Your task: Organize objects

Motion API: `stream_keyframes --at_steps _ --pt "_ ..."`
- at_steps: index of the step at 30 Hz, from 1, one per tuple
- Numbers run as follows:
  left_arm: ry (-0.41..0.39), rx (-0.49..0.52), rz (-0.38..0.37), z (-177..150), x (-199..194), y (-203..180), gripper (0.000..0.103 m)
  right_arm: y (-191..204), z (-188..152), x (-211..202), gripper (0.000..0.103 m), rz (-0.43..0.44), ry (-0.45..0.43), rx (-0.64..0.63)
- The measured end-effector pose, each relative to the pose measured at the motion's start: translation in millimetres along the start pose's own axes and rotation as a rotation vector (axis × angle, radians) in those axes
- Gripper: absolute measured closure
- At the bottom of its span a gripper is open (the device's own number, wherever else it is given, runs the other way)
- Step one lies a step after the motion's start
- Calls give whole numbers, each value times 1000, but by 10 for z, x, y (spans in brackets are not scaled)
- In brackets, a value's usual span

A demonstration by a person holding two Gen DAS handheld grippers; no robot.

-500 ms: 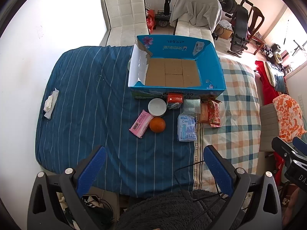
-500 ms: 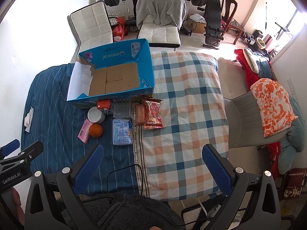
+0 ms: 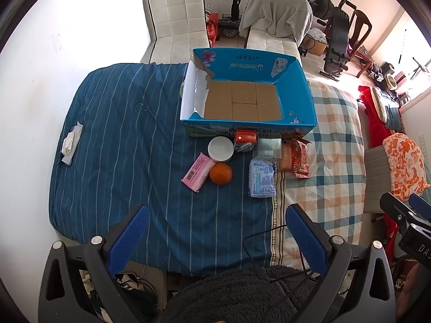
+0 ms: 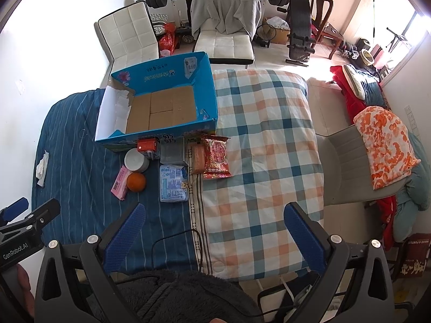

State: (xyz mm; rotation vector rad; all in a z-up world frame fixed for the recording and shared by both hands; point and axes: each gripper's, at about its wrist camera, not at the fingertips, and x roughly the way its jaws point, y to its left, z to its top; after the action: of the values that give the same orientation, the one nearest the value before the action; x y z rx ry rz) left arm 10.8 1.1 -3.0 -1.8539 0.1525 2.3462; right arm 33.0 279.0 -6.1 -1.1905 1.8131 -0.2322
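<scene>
An open blue cardboard box (image 3: 304,91) (image 4: 207,88) with a bare brown floor stands on the bed. In front of it lie a white round tub (image 3: 221,148), a red and white carton (image 3: 244,140), a clear plastic box (image 3: 269,148), a red snack packet (image 3: 299,157), a pink tissue pack (image 3: 198,171), an orange (image 3: 221,174) and a light blue packet (image 3: 261,179). My left gripper (image 3: 215,238) is open and empty, high above the bed's near edge. My right gripper (image 4: 214,238) is open and empty, above the checked quilt (image 4: 264,148).
A crumpled white tissue (image 3: 70,142) lies at the bed's left edge on the blue striped cover (image 3: 121,140). A black cable (image 4: 175,239) lies near the front edge. Chairs (image 3: 177,24) and gym equipment (image 4: 296,18) stand beyond the bed. A chair with an orange cloth (image 4: 385,145) stands at the right.
Both views have shifted slightly; the bed and objects sit a little lower in the frames. Nothing on the bed has moved and both grippers stay open.
</scene>
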Motion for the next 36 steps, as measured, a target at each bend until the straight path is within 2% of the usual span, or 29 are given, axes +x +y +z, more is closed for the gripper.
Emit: stream_keyframes --at_steps 13,36 --pt "-16 8 -14 -22 -58 2 0 30 -40 -18 0 22 77 67" --pt "-27 29 -25 -14 -92 37 0 11 -24 -61 0 43 281 210"
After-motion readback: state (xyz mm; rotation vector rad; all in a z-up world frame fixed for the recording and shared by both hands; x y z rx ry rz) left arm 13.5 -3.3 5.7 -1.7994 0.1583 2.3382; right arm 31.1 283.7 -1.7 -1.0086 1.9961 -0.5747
